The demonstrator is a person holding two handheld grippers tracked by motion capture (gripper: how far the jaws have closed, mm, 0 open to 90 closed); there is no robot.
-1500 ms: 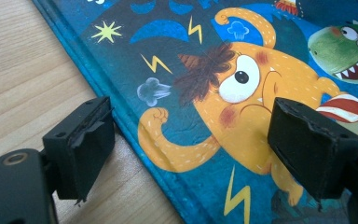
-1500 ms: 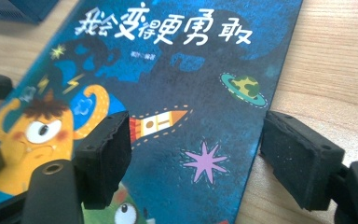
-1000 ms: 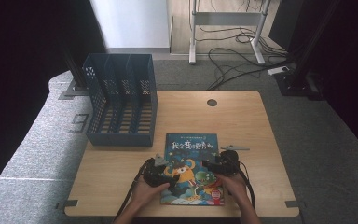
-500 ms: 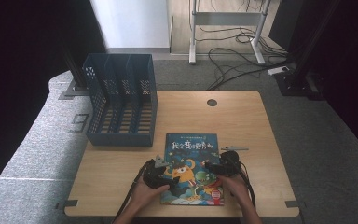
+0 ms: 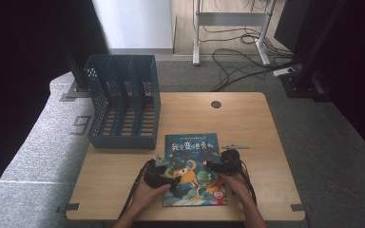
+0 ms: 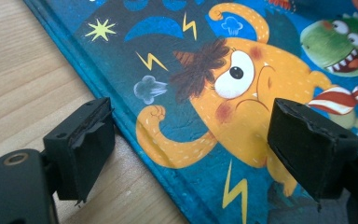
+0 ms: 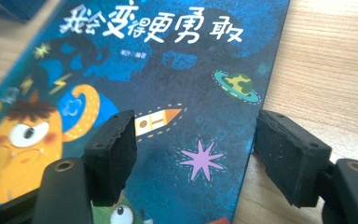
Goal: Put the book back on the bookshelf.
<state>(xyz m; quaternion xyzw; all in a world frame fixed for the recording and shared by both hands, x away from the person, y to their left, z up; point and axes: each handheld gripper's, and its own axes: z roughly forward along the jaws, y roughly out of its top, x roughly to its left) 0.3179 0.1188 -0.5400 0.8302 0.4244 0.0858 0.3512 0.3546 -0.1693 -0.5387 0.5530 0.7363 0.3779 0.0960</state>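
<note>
A picture book (image 5: pixel 192 156) with a dark blue cover and an orange cartoon monster lies flat on the wooden table (image 5: pixel 247 123), near its front edge. My left gripper (image 5: pixel 170 175) rests at the book's left edge. In the left gripper view its jaws stand open (image 6: pixel 191 135), one over bare wood and one over the cover (image 6: pixel 242 70). My right gripper (image 5: pixel 215 167) is at the book's right side. Its jaws (image 7: pixel 196 140) have just been closing a little but stand open, straddling the book's right edge (image 7: pixel 168 60) without pressing on it.
A blue slotted file rack (image 5: pixel 123 102) stands at the table's back left. A round cable hole (image 5: pixel 216 104) sits near the far edge. Dark curtains close in both sides, and cables trail on the floor beyond the table.
</note>
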